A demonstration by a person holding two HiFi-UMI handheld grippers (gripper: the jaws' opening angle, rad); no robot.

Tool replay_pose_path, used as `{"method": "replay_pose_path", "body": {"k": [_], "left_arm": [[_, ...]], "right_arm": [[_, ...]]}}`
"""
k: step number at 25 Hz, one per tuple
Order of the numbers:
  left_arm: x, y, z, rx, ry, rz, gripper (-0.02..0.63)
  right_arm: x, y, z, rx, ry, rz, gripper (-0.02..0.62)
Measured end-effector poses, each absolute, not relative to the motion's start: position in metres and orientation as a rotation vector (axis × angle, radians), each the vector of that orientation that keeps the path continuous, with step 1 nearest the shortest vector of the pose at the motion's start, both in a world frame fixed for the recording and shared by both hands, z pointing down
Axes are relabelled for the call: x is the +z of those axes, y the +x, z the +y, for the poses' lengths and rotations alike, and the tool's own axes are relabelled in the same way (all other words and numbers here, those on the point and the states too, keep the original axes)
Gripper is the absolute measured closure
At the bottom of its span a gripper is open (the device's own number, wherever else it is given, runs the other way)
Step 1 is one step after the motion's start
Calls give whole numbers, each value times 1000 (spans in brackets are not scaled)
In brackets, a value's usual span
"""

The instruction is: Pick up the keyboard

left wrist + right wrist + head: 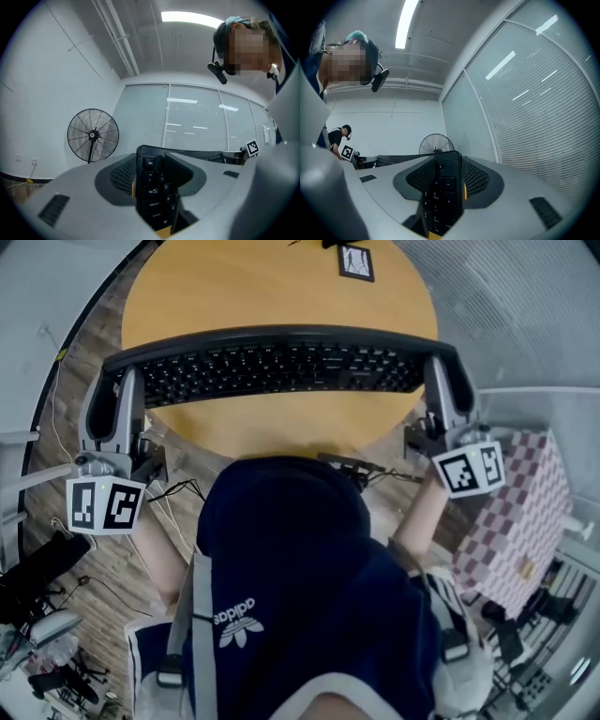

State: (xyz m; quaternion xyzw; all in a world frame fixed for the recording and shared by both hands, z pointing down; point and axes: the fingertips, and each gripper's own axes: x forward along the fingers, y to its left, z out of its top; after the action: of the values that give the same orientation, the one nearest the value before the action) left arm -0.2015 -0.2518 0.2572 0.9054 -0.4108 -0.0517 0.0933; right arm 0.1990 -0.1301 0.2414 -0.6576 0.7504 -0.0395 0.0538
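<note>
Two claws: each clamped on one end of the keyboard (281,367)
Left claw (153,180): jaws closed on the Esc end
Right claw (443,187): jaws closed on the number-pad end
Keyboard place: stretched between them, over the round worktop (272,287)

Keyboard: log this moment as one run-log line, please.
keyboard | left gripper: jaws shut on Esc end | right gripper: jaws shut on number-pad end | over round table | lifted: cannot tell

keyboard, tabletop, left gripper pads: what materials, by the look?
keyboard: black plastic, matte; moulded keycaps with printed legends.
table: likely wood or laminate, smooth satin yellow-orange, no clear grain.
left gripper pads: probably dark rubber, dotted grip texture.
</note>
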Motion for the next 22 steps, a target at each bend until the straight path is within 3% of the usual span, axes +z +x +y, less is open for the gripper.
{"method": "replay_pose_path", "body": {"k": [22], "left_arm": [[261, -199, -254, -159, 2688, -1210, 428]], "right_arm": [[245, 199, -129, -145, -2021, 2280, 431]]}}
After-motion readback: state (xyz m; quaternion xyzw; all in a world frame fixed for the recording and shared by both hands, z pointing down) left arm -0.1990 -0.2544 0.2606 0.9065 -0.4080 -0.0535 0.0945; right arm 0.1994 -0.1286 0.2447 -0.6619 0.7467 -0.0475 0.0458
